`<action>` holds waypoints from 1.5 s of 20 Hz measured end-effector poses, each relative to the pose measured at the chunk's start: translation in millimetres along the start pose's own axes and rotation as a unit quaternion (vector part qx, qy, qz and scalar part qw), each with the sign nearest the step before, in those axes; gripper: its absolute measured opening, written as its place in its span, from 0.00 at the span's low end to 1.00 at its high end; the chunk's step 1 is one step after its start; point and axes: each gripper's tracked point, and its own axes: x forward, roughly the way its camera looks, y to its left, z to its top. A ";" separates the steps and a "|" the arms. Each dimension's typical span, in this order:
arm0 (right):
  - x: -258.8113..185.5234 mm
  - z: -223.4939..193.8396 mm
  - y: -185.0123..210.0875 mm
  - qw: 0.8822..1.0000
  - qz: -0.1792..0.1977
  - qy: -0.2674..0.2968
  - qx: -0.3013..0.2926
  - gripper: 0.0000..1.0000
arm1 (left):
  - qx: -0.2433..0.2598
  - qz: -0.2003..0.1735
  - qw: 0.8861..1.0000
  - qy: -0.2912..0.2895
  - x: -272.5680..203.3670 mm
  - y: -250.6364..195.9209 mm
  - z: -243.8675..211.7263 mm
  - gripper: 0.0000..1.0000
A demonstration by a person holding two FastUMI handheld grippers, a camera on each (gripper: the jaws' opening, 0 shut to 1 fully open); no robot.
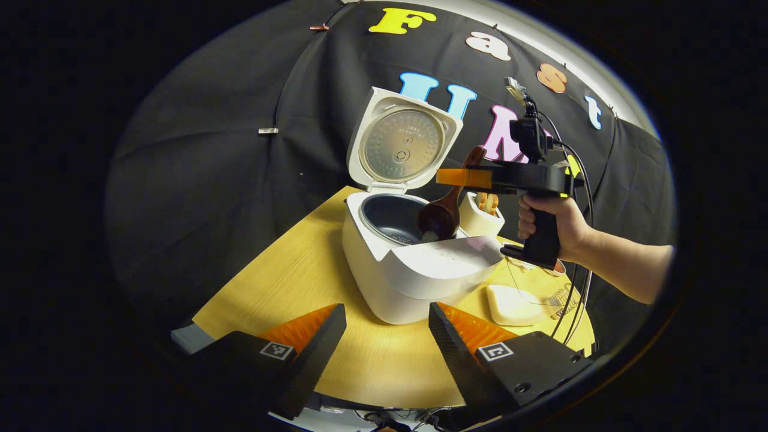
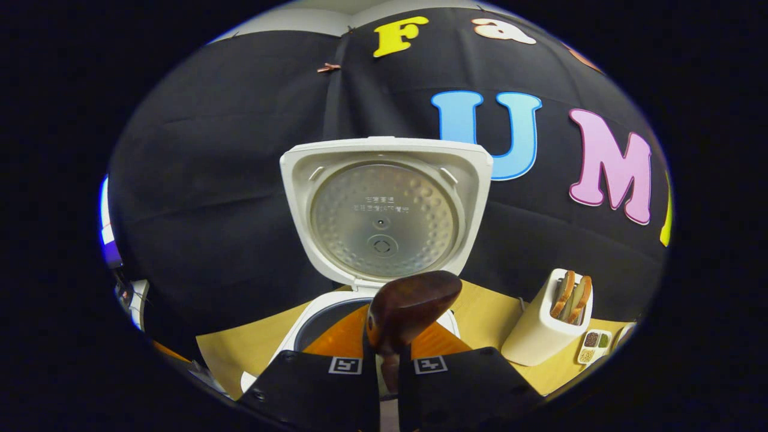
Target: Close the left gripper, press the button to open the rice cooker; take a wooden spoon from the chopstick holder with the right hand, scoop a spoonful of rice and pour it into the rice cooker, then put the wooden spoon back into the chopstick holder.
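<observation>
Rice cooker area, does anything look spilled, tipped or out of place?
Nothing stands out. The white rice cooker sits upright with its lid raised, and the brown wooden spoon is tipped over the pot. No spilled rice visible on the wooden table.

The rice cooker, at the centre of the left gripper view, is white, with a dark grey inner pot. Its raised lid is white with a silvery, dimpled inner plate. The wooden spoon is a dark reddish brown with a glossy bowl. The bench is pale yellow wood with a fine grain. At the lower right of the right gripper view, the chopstick holder is cream white and holds brown wooden handles. The booth wall is black.
</observation>
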 end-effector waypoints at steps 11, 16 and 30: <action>-19.2 16.4 -20.1 0.998 -0.014 -0.024 0.053 0.17 | 0.001 -0.004 1.000 -0.001 -2.7 -9.8 -2.0 0.96; -47.2 33.8 -47.8 0.994 -0.047 -0.053 0.083 0.12 | 0.008 -0.014 1.000 -0.016 -2.7 -26.3 7.4 0.96; -221.5 21.1 -229.6 0.961 -0.189 -0.096 0.179 0.16 | 0.022 -0.039 0.998 -0.034 4.3 -129.9 3.3 0.96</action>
